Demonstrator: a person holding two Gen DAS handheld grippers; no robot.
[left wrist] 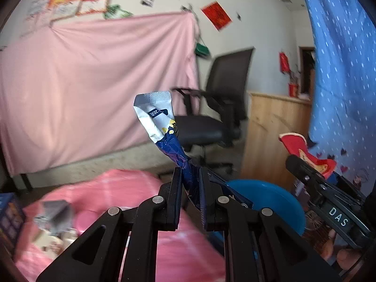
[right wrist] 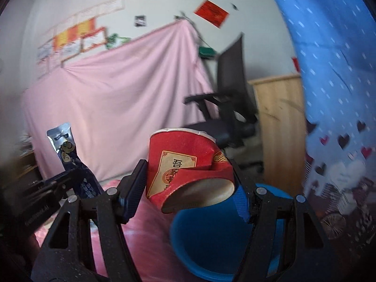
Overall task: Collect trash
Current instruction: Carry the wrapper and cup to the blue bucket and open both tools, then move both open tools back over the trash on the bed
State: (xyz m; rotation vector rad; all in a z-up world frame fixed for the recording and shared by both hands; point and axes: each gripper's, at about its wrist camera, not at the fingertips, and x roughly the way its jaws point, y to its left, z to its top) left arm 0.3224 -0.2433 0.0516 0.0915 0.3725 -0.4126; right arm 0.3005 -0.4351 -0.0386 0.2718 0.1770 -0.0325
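Pink sheet (left wrist: 94,82) hangs across the back wall, with a black office chair (left wrist: 218,103) and a wooden panel (left wrist: 275,136) to its right. Blue dotted fabric (left wrist: 340,70) fills the right edge of both views. Pink cloth (left wrist: 122,188) covers the surface in the foreground, with a few small blurred items on it at the left. Both pictures are motion-blurred.

Left gripper (left wrist: 190,181): jaws nearly closed, clamping the twisted lower part of a blue-and-white wrapper (left wrist: 162,127). The wrapper stands up out of the jaws and leans left, with its white sealed end uppermost. In the right wrist view the same wrapper (right wrist: 70,155) shows at the left, pinched in the left gripper.

Right gripper (right wrist: 190,176): jaws spread wide and pressed against both sides of a crushed red paper cup (right wrist: 185,164). The cup is tilted, with its white rim at the top and its base facing the camera. In the left wrist view the cup (left wrist: 305,152) appears at the right.

Blue bin (right wrist: 211,242): stands open just below and behind the cup, beside the pink cloth. Both trash items are held above the surface, near the bin.
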